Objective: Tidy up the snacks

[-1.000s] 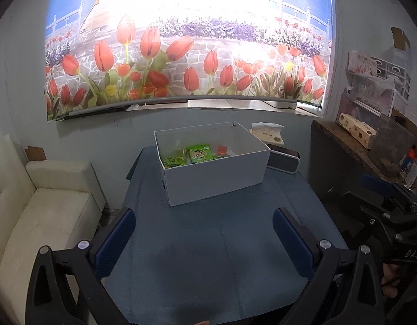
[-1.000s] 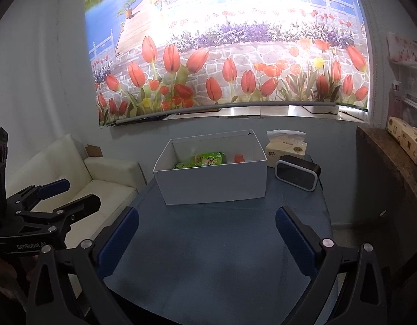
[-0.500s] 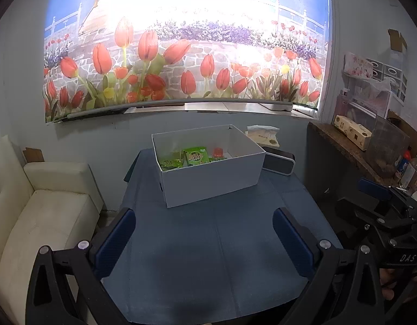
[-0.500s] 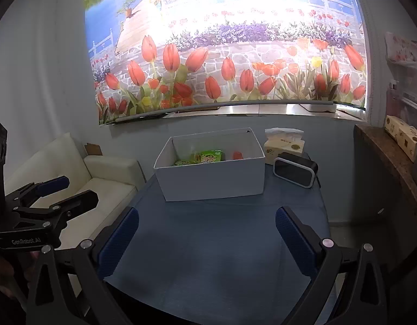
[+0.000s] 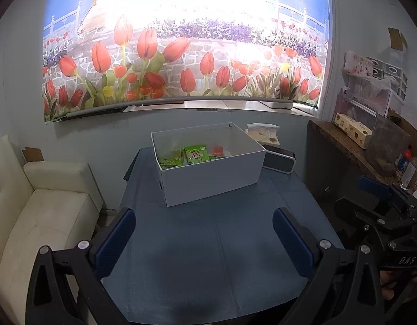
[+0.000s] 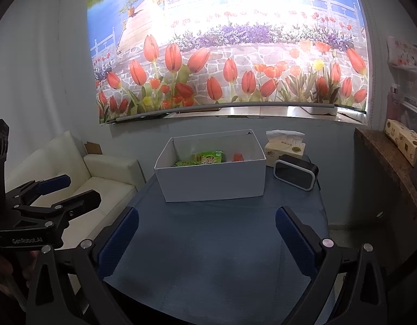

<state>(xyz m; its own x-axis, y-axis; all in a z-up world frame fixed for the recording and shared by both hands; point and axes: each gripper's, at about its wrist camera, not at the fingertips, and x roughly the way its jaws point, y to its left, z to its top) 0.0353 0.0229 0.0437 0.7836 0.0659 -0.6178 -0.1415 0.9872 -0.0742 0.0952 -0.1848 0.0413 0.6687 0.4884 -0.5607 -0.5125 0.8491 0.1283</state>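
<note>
A white open box (image 5: 214, 178) (image 6: 212, 180) stands at the far side of the blue table (image 5: 208, 257) (image 6: 222, 257). Inside it lie green snack packets (image 5: 195, 155) (image 6: 208, 158) and a small orange-red snack (image 5: 218, 150) (image 6: 238, 157). My left gripper (image 5: 204, 233) is open and empty, held above the table's near part, well short of the box. My right gripper (image 6: 207, 233) is open and empty too, also well back from the box. Each gripper shows at the edge of the other's view, the right one (image 5: 371, 200) and the left one (image 6: 59, 192).
A tissue box (image 6: 285, 147) and a black device with a white rim (image 6: 295, 172) stand right of the box. A white sofa (image 5: 32, 216) is left of the table. A dark counter (image 5: 349, 146) with boxes and containers is on the right.
Both grippers have drawn back a little from the box and the view has shifted slightly. The box and its snacks have not moved. Both grippers stay open.
</note>
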